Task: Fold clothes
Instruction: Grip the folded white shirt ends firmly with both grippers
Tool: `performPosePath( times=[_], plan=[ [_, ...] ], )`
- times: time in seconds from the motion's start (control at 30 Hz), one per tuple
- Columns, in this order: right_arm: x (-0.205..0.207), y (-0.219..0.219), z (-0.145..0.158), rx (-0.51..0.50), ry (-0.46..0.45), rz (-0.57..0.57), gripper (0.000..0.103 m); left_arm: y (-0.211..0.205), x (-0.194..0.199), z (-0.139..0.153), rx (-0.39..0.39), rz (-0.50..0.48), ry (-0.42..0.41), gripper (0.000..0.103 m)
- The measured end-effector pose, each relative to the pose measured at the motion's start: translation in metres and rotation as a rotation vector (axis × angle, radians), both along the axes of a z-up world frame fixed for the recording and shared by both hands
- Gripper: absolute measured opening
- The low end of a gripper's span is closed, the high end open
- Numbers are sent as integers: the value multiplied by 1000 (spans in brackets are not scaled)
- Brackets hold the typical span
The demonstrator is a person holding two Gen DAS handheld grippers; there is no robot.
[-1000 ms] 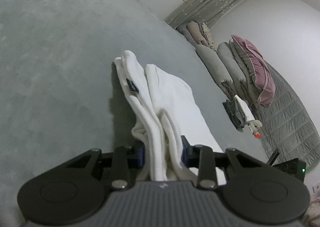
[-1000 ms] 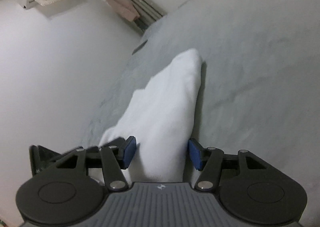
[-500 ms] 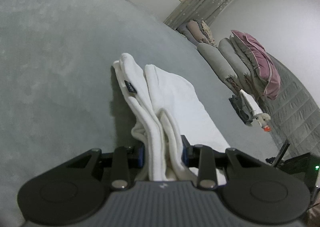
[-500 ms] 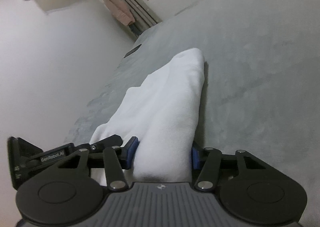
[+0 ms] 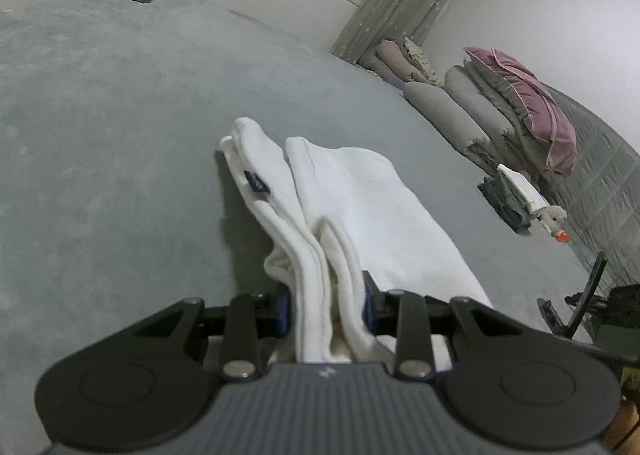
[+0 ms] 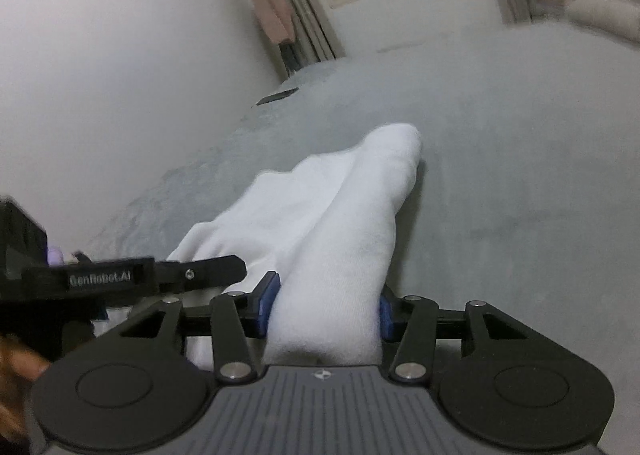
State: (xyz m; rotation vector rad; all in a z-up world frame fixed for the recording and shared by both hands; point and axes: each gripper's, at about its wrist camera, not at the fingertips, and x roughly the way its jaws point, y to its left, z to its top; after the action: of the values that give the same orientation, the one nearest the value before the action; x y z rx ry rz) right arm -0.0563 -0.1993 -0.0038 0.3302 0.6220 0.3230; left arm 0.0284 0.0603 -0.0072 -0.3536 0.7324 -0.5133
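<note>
My left gripper [image 5: 326, 307] has its jaws closed on bunched folds of the white garment [image 5: 344, 207], which runs forward from the pads and lies on the grey bed [image 5: 120, 115]. A small dark label [image 5: 256, 181] shows on its left fold. My right gripper [image 6: 325, 305] is likewise clamped on a thick roll of the same white cloth (the blue pads press it on both sides). In the right wrist view the left gripper's body sits just beside it at lower left. Pillows [image 5: 512, 111] are stacked by the far wall.
</note>
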Motion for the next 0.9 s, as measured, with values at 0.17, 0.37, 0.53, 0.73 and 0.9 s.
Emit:
performPosePath(
  times=[0.17, 0.37, 0.53, 0.73, 0.9],
  plan=[
    [6, -13, -7, 100, 39, -12, 50, -3, -3, 2, 29, 1, -27, 29],
    [-11, 12, 9, -68, -67, -21, 47, -3, -10, 9, 55, 11, -55, 29],
    [-9, 16, 10, -65, -65, -10, 46, -7, -15, 13, 71, 24, -66, 28],
    [-11, 28, 16, -71, -74, 4, 46, 1, -29, 24, 72, 70, -87, 28],
    [-20, 41, 31, -69, -109, 28, 46, 11, -46, 43, 72, 103, -125, 28]
  ],
)
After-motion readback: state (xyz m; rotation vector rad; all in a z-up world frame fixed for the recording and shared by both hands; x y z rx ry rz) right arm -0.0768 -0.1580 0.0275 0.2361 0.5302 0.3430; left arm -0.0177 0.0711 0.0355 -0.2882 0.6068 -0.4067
